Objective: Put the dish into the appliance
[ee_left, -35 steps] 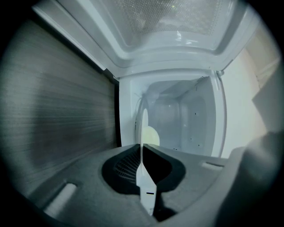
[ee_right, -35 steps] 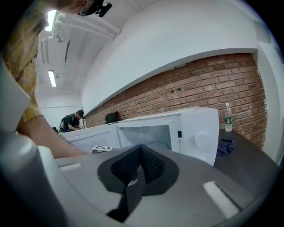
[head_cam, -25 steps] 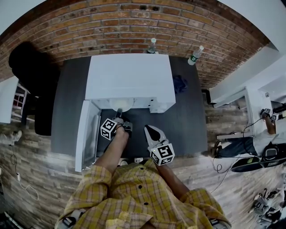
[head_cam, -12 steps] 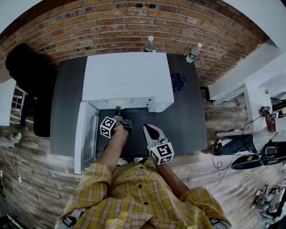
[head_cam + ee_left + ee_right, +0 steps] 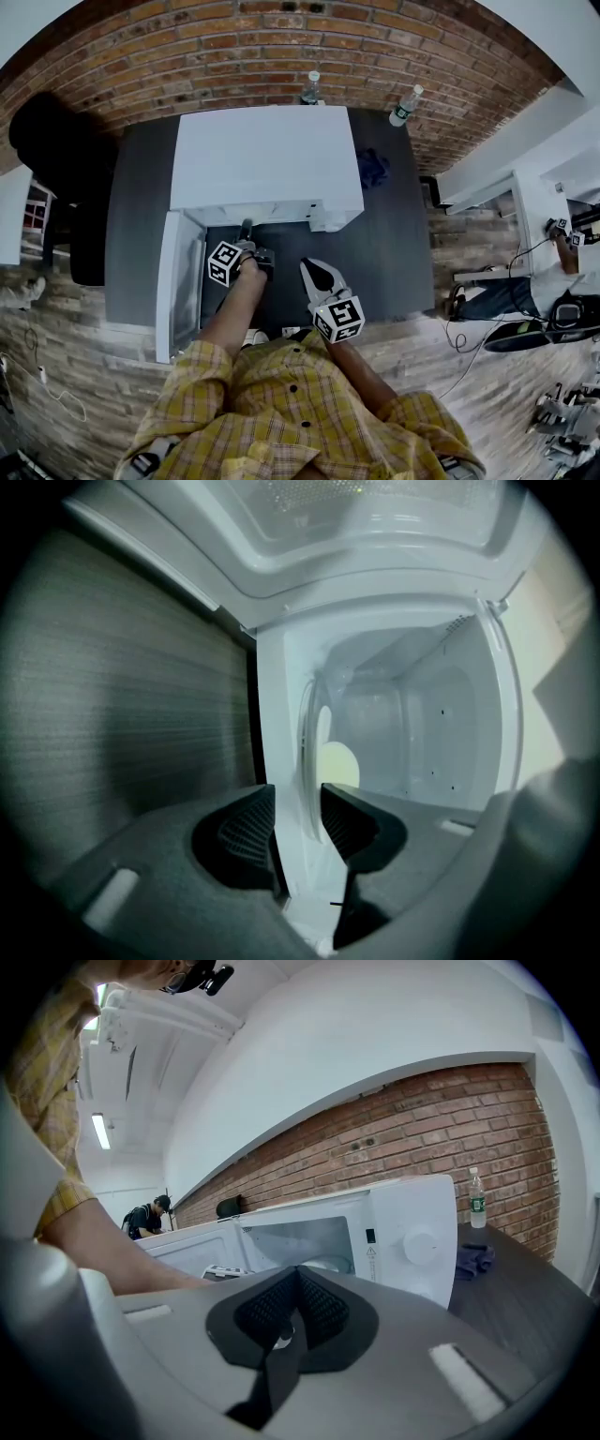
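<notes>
A white microwave (image 5: 267,169) stands on the dark table (image 5: 394,253), its door (image 5: 178,281) swung open to the left. My left gripper (image 5: 246,230) reaches into its mouth. In the left gripper view the picture is turned on its side. The pale dish (image 5: 323,752) lies inside the cavity, and its rim runs between the jaws of my left gripper (image 5: 295,794). Those jaws are opening, with a gap beside each pad. My right gripper (image 5: 314,272) hovers over the table in front of the microwave, shut and empty (image 5: 298,1274). The dish (image 5: 326,1264) shows inside the oven from there too.
Two water bottles (image 5: 310,87) (image 5: 405,105) stand at the table's back edge by the brick wall. A blue cloth (image 5: 373,169) lies right of the microwave. A black chair (image 5: 56,141) is at the left. A person (image 5: 145,1215) stands far off.
The dish, seen at the microwave's mouth a second ago, has gone inside and no longer shows in the head view. My left gripper stays at the opening. The right one has barely moved.
</notes>
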The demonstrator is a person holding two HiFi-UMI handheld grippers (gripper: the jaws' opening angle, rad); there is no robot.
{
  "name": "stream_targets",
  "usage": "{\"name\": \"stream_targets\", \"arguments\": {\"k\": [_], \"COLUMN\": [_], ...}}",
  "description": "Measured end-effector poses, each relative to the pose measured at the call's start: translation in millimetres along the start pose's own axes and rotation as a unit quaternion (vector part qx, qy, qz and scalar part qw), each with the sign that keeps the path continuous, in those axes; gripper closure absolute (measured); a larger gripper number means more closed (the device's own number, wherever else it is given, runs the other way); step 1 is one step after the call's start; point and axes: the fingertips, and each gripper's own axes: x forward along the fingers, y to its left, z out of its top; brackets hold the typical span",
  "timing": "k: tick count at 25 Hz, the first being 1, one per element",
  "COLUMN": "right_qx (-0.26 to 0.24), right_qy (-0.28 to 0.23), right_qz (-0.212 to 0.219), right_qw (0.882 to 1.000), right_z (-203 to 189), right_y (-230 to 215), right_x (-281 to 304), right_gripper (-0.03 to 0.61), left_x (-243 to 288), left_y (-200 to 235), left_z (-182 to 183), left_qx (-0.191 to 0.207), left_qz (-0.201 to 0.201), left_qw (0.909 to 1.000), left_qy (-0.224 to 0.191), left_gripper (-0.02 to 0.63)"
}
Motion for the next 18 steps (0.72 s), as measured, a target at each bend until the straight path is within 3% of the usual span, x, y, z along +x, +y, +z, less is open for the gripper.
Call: {"name": "stream_targets", "arguments": {"k": [5,13,18], "right_qx": [-0.002,-0.007,-0.007], "right_qy": [-0.002,-0.005,-0.008], "right_qz": [0.001,0.0,-0.006], "right_qw": [1.0,1.0,1.0], "right_z": [4,5,4], "right_y": [5,18,27], "right_x": [-1,-7,-14], "right_gripper": [0.574,0.574,0.574], "left_x": [-13,-42,-67], "left_y": [-5,-22,-39], "left_z": [-3,-18,-23], "left_qx": [0.016,0.064,0.071], "left_qz": [-0.004,-0.029,-0.062], "left_qw": [0.9997,0.9954,0.9921], "left_qy": [0.018,0.066,0.083], "left_gripper": [0.464,0.569,0.614]}}
